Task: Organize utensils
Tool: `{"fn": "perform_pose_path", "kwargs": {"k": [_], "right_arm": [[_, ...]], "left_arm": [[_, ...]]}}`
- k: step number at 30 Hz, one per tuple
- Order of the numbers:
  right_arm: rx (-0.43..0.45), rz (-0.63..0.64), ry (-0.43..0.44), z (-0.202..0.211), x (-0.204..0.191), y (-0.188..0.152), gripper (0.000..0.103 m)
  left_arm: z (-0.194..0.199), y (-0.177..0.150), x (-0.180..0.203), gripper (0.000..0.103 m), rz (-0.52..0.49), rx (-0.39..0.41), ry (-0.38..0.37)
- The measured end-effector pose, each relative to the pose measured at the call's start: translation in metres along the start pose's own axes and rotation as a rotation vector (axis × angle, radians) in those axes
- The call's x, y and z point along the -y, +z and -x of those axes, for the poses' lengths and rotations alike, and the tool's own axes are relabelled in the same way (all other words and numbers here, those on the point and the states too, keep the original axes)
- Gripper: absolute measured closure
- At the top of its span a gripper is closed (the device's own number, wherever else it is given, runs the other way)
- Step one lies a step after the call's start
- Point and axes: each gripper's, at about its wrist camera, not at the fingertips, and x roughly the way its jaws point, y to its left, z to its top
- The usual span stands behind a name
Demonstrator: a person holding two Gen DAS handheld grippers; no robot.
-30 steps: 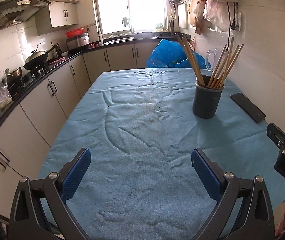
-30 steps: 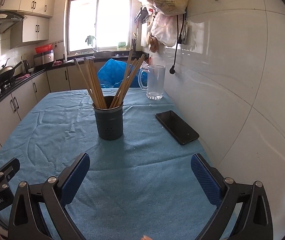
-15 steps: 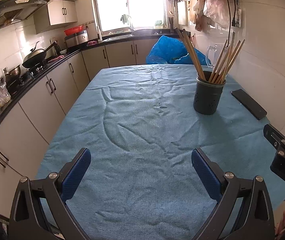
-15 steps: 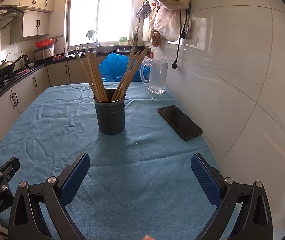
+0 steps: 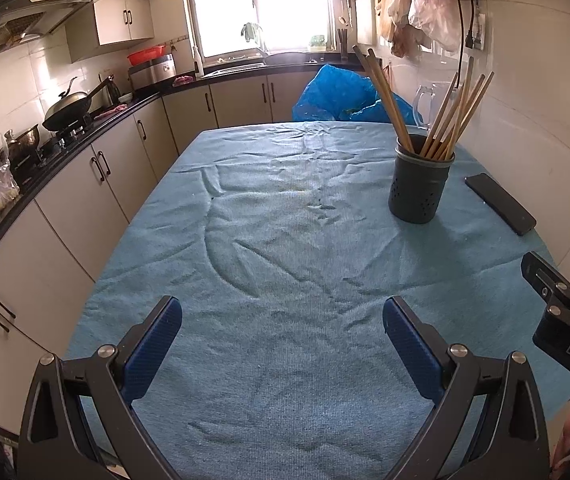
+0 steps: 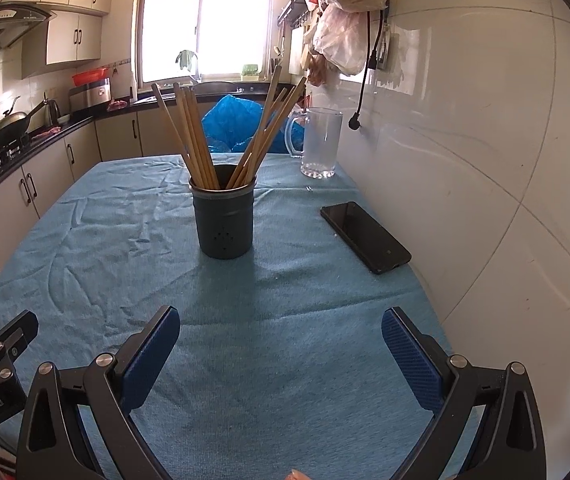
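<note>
A dark grey utensil holder (image 5: 420, 184) stands upright on the blue tablecloth (image 5: 285, 260), filled with several wooden chopsticks (image 5: 443, 120). In the right wrist view the holder (image 6: 224, 220) sits straight ahead, chopsticks (image 6: 205, 140) fanning left and right. My left gripper (image 5: 283, 344) is open and empty, low over the near part of the cloth, well short of the holder. My right gripper (image 6: 279, 344) is open and empty, near the table's front edge, facing the holder.
A black phone (image 6: 365, 236) lies flat right of the holder near the white wall. A glass mug (image 6: 319, 144) stands at the far right. A blue plastic bag (image 5: 341, 96) sits behind the table. Kitchen counter with wok (image 5: 69, 106) runs along the left.
Both grippers have drawn back and tilted slightly, so the holder sits a little farther off in both views. Both stay open and empty. Nothing on the table moved.
</note>
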Motion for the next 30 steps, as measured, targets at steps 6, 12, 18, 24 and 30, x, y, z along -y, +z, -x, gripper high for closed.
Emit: {"fn": "perform_pose_path", "kwargs": {"k": [6,12,18,24,30], "right_arm": [[-0.008,0.004,-0.002,-0.0034,-0.0031,-0.0007,0.000],[-0.014,0.005,-0.004,-0.0054,-0.0031,-0.0007,0.000],[-0.015,0.008,-0.006,-0.0049,-0.0031,-0.0016,0.000],[-0.017,0.010,-0.010,-0.0040,-0.0033,-0.0020,0.000],[-0.015,0.015,-0.011,-0.0022,-0.0045,-0.0038,0.000]], "left_arm": [[-0.0040,0.0001,0.0008,0.003,0.001,-0.008,-0.006],[-0.0057,-0.0014,-0.0003,0.003,0.007,-0.010,-0.009],[-0.0061,-0.0019,-0.0001,0.003,0.007,-0.012,-0.010],[-0.0052,-0.0023,0.0000,0.003,0.008,-0.011,-0.014],[-0.0047,-0.0024,0.0001,0.003,0.009,-0.012,-0.016]]}}
